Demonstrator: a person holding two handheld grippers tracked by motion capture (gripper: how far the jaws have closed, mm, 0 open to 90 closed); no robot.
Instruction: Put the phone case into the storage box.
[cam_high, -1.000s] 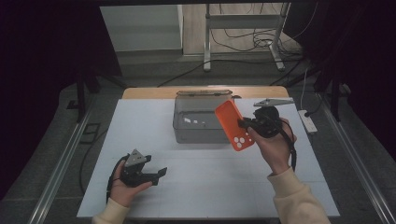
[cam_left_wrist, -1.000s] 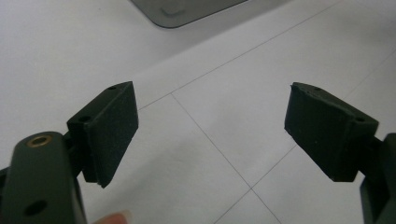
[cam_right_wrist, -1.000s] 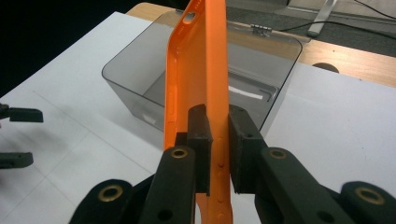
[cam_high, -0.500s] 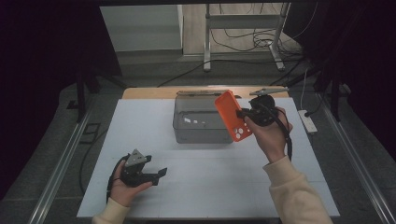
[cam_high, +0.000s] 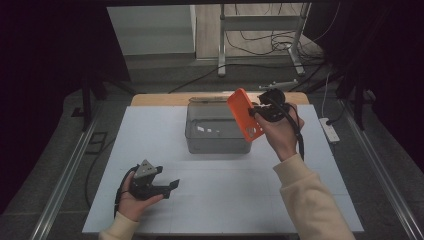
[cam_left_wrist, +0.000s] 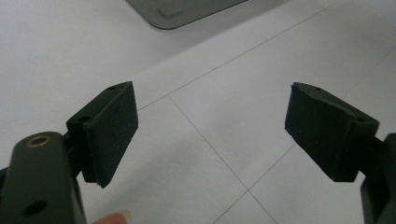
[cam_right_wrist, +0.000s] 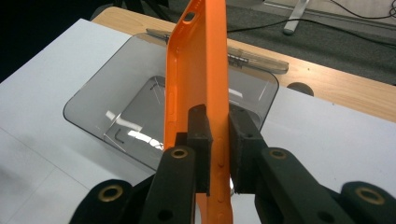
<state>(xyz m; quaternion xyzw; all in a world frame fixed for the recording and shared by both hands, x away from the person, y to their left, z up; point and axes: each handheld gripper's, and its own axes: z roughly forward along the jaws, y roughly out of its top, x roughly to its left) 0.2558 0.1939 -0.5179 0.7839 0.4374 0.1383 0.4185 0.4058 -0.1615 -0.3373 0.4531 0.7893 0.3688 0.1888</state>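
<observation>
An orange phone case (cam_high: 245, 114) hangs in the air above the right end of a clear grey box (cam_high: 196, 142); my right gripper (cam_high: 256, 113) is shut on its edge. In the right gripper view the case (cam_right_wrist: 196, 70) stands on edge between the two pads (cam_right_wrist: 200, 140), with the open box (cam_right_wrist: 93, 116) below and beyond it. My left gripper (cam_high: 170, 186) rests low over the near left of the white table (cam_high: 150, 130), held in a hand. Its jaws stand wide apart in the left gripper view (cam_left_wrist: 210, 135), with only table between them.
A clear lid (cam_high: 210, 99) lies behind the box, on the wooden strip (cam_high: 155, 99) at the table's far edge. A white power strip (cam_high: 330, 130) lies off the table's right side. Cables and a metal stand (cam_high: 260, 45) are on the floor beyond.
My right gripper has carried the orange case up and away from me, over the box's right end. The left gripper has stayed where it was.
</observation>
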